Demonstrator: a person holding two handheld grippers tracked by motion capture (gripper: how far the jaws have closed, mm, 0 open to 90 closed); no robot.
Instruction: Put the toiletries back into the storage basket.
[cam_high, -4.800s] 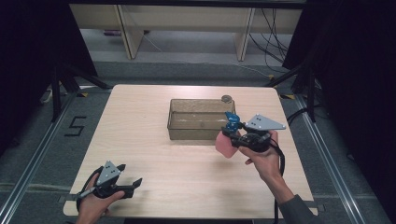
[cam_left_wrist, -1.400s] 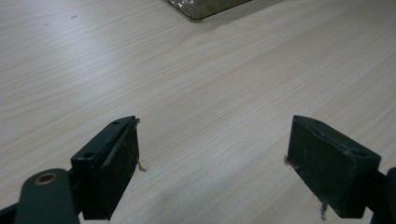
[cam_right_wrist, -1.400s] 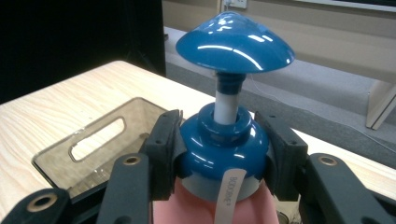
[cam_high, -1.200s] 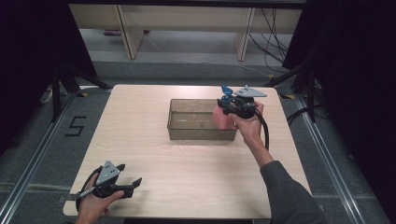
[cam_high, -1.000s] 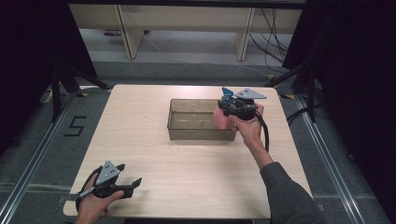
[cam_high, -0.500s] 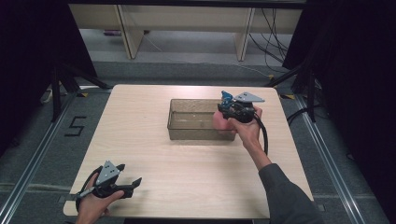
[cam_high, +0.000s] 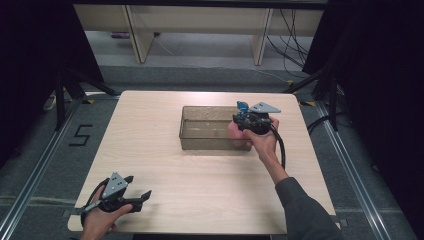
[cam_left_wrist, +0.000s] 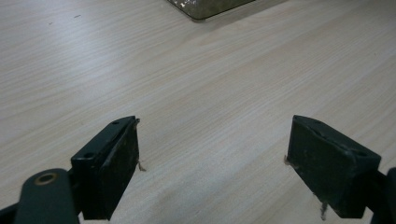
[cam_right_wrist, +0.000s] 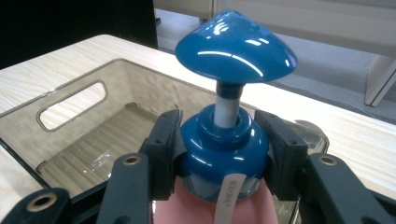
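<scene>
high view: light wooden table (cam_high: 200, 185), clear bin (cam_high: 210, 129) toward its far side, one gripper at each end of the scene.
right gripper (cam_high: 245, 122): raised at the bin's right end, hand wrapped around the body, cable looping down past the wrist.
right gripper view: jaws pinched on the blue collar of a pink pump bottle (cam_right_wrist: 224, 149), one pad on each side, bottle upright between them.
bottle position: pink body (cam_high: 235, 136) seen through the bin's right wall, so partly lowered inside at that end; whether the base touches the floor cannot be told.
pump head: wide blue cap on a white stem, above the jaws and above the bin rim.
bin: transparent, handle slot in the end wall, floor bare apart from the bottle's corner.
left gripper (cam_high: 131, 199): low at the near left corner of the table, jaws spread wide with bare wood between the pads (cam_left_wrist: 116, 168), well apart from the bin.
risk, tipping: likely if released before the base is seated; tall bottle, top-heavy cap, could topple against the wall.
risk, snagging: bottle close to the right wall and rim; any sideways drift could catch the body or the jaws on the plastic and drag the light bin.
risk, slip: grip on a rounded glossy collar only; a tilt of the wrist could let the bottle swing or twist.
risk, label: white tag hanging at the collar could catch in a jaw on opening.
</scene>
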